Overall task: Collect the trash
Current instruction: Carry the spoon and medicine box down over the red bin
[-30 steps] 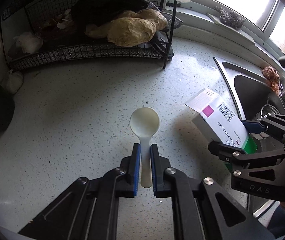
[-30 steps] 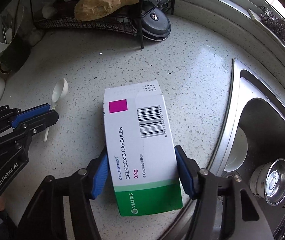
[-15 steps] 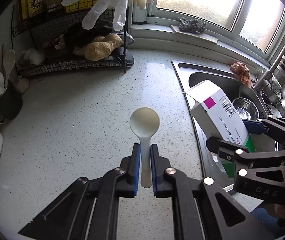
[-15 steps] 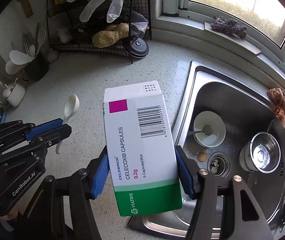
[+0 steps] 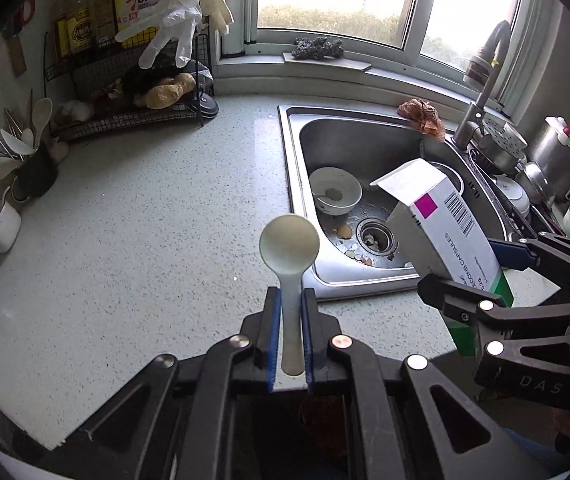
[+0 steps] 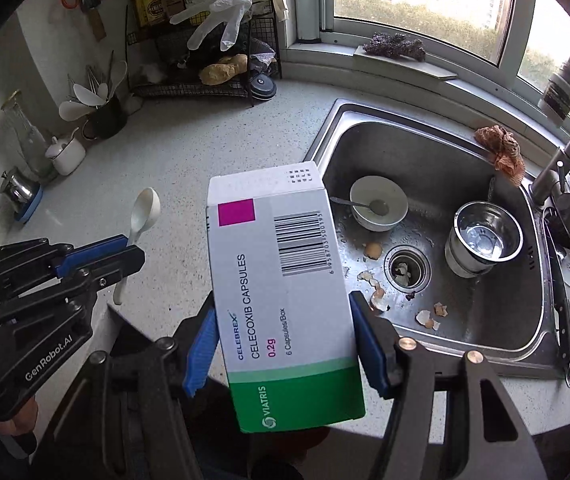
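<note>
Looking down the left wrist view, we see our left gripper (image 5: 290, 334) pinching the white spoon (image 5: 290, 258) above the counter edge (image 5: 125, 248). From the right wrist view, our right gripper (image 6: 285, 344) clamps the capsule box (image 6: 281, 292) beside the sink (image 6: 533, 344). Both pieces are in transit; next we judge they need a bin, none visible.

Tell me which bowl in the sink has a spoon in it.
The white bowl, left of the drain; the steel bowl on the right holds no spoon.
</note>
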